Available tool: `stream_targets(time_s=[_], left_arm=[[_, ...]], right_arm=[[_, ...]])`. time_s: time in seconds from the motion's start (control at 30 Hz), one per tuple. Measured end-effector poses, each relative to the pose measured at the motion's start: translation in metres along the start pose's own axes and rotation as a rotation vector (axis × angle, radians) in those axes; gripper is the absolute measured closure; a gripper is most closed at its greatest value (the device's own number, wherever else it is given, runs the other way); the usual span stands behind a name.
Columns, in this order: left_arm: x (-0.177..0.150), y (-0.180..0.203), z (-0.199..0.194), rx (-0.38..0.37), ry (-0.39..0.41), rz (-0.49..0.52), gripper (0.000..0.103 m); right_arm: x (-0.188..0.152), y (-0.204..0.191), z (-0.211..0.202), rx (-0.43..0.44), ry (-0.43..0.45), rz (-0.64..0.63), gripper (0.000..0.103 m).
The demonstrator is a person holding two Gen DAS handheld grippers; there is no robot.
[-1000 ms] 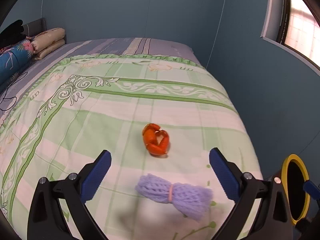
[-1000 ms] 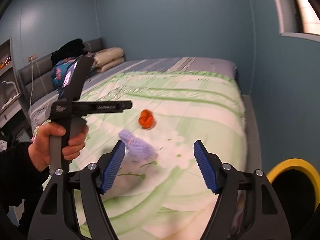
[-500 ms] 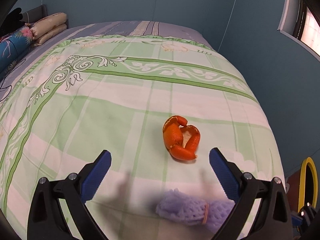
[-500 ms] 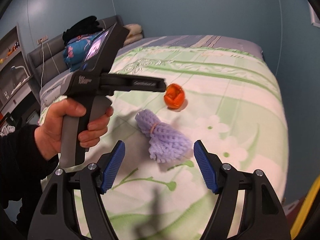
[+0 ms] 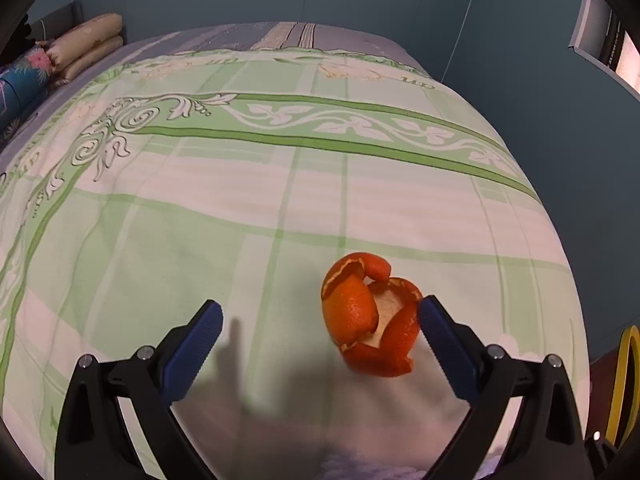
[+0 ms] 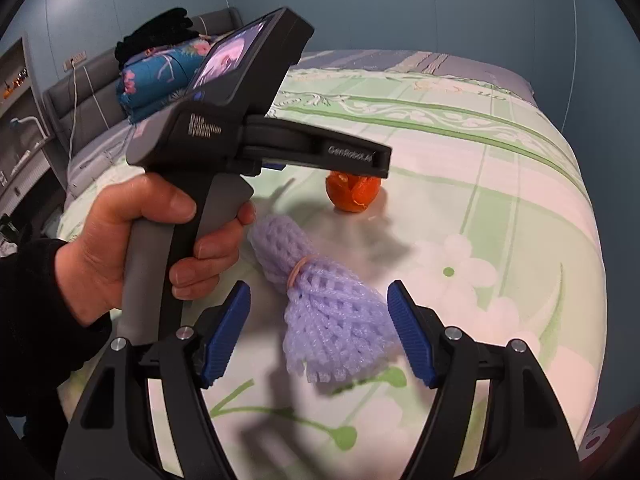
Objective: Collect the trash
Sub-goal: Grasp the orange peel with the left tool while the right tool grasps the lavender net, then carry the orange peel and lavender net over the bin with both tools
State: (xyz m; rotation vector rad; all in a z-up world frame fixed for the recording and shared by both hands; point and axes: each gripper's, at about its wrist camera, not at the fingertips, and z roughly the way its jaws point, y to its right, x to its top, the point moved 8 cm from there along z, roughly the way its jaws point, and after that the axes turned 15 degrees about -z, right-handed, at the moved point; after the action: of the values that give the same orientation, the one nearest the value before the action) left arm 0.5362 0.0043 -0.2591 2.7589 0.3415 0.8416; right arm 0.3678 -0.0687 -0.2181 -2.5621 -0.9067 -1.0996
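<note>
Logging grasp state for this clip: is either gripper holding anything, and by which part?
Nothing is held. The left gripper stands open around the orange peel; the right gripper stands open around the purple foam net.

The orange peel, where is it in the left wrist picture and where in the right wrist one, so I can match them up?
Left wrist view: the orange peel lies low and right of centre, just inside the right finger of the open left gripper.
Right wrist view: the orange peel sits above centre, under the handheld gripper's bar.
Shared landmark: the green bordered bedspread it lies on.
</note>
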Motion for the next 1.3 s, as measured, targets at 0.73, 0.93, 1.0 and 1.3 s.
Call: stream_targets(time_s=[0.73,0.93,1.0,1.3], left_arm=[[-0.014,0.018,0.010,-0.057,-0.061,0.057,0.071],[-0.010,0.016,-0.009,-0.075,-0.040,0.036,0.072],[-0.010,0.018,-0.020,-0.084,-0.026,0.036,0.072],[-0.013,0.014,-0.076,-0.122,0.032,0.036,0.073]], right_arm=[[-0.008,0.000,0.016,0.009,-0.088,0.013,0.080],[-0.008,-0.011,-0.007,0.015,-0.074,-0.007,0.082],[-0.009,-0.012,-0.015,0.016,-0.070,-0.010,0.082],[-0.021,-0.016,-0.056,-0.006,-0.074,-0.015,0.082]])
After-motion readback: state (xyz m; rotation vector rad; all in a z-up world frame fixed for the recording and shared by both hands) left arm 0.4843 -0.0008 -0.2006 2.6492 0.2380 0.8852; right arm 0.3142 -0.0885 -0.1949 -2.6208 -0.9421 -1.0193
